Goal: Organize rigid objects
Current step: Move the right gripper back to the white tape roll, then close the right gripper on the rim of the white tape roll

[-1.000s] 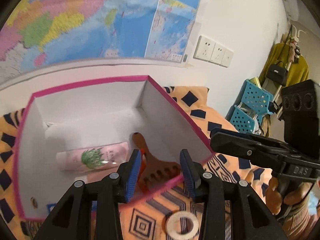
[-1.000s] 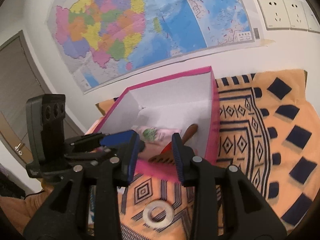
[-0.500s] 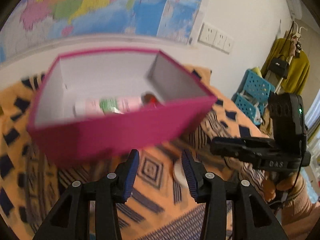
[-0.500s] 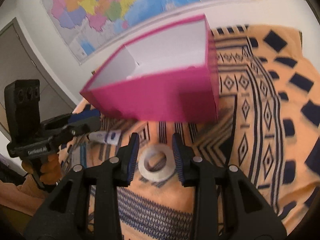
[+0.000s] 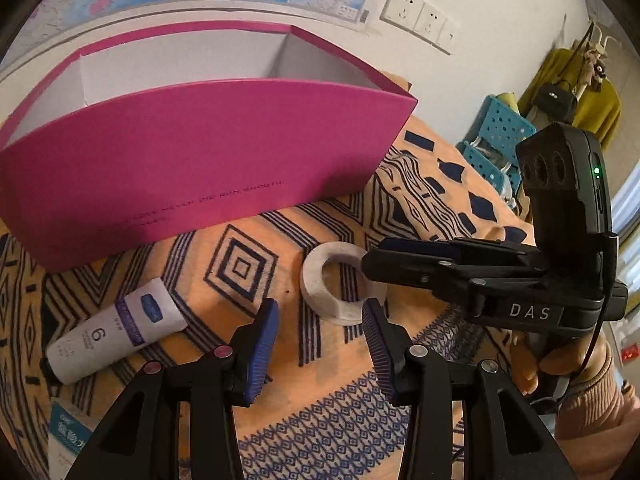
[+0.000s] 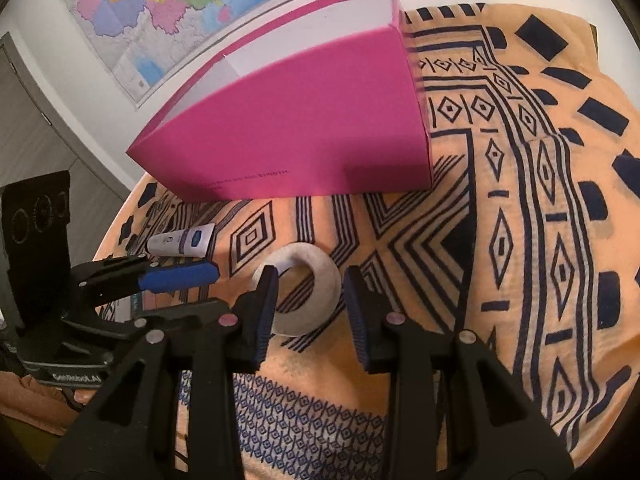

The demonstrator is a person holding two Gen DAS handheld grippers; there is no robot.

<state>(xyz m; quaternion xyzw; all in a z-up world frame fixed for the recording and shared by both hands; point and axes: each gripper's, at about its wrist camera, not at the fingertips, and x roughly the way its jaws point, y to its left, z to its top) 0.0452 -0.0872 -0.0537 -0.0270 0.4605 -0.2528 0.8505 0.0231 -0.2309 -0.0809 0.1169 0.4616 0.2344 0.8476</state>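
A pink box [image 5: 192, 160] with a white inside stands on the orange patterned cloth [image 5: 328, 432]; it also shows in the right wrist view [image 6: 304, 136]. A white tape ring [image 5: 320, 284] lies in front of it. My right gripper [image 6: 310, 308] is open, low over the ring [image 6: 316, 300], with a finger on each side of it. My left gripper [image 5: 320, 340] is open and empty, just short of the ring. A white tube [image 5: 116, 334] with a purple band lies at the left; it also shows in the right wrist view [image 6: 182, 240].
A light blue packet [image 5: 68, 432] lies at the cloth's near left edge. Maps and wall sockets [image 5: 420, 20] hang behind the box. Blue baskets [image 5: 496, 136] and a coat rack stand off to the right.
Both grippers have pulled back from over the box and dropped low to the cloth. The right gripper now straddles the tape ring. The box's contents are out of sight.
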